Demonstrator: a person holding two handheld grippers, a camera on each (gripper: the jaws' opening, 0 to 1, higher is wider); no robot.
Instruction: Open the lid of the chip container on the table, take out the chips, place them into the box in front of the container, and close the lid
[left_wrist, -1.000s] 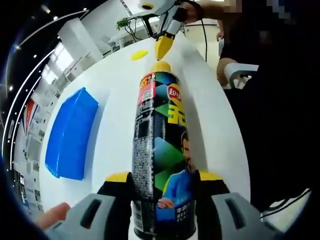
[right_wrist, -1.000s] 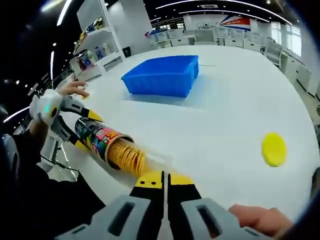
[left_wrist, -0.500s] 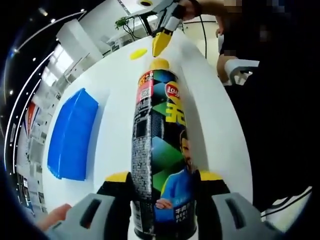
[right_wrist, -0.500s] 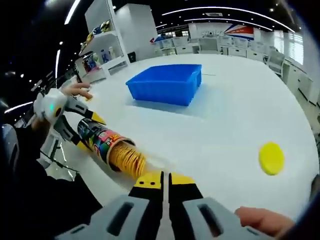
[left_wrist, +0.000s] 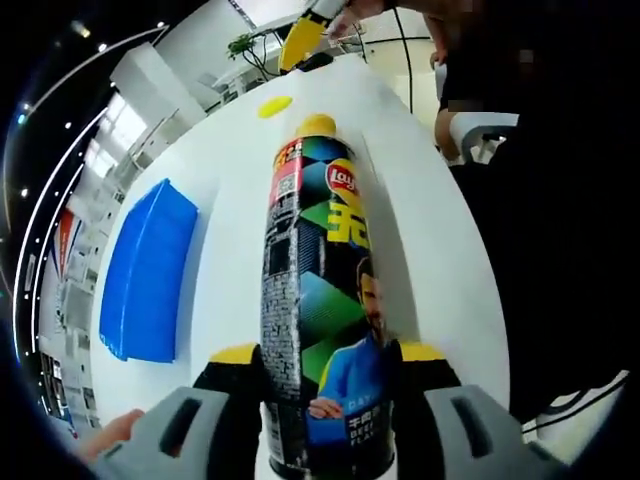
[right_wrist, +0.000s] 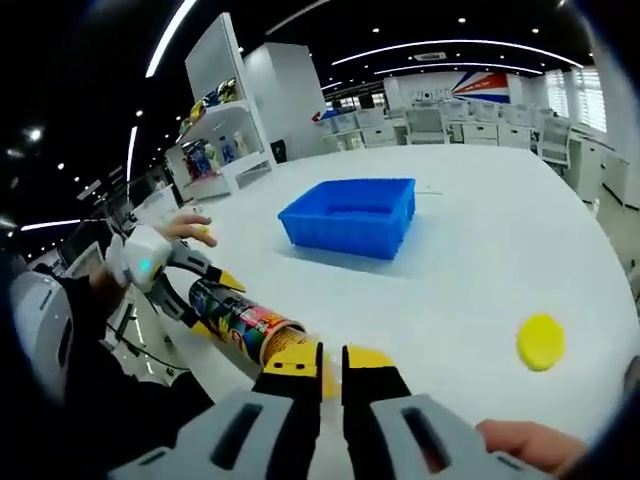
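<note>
Lifted back since a second ago, the nearly closed, empty right claw (right_wrist: 332, 362) faces the chip container (right_wrist: 243, 323), its open mouth just beyond at 12 o'clock, left claw (left_wrist: 327, 362) clenched on its base.

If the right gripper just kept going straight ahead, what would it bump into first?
Probably the chips at the open mouth of the can, which sit right by the right gripper tips. Depth is hard to judge; if it passes above them, the blue box lies farther along that line.
</note>
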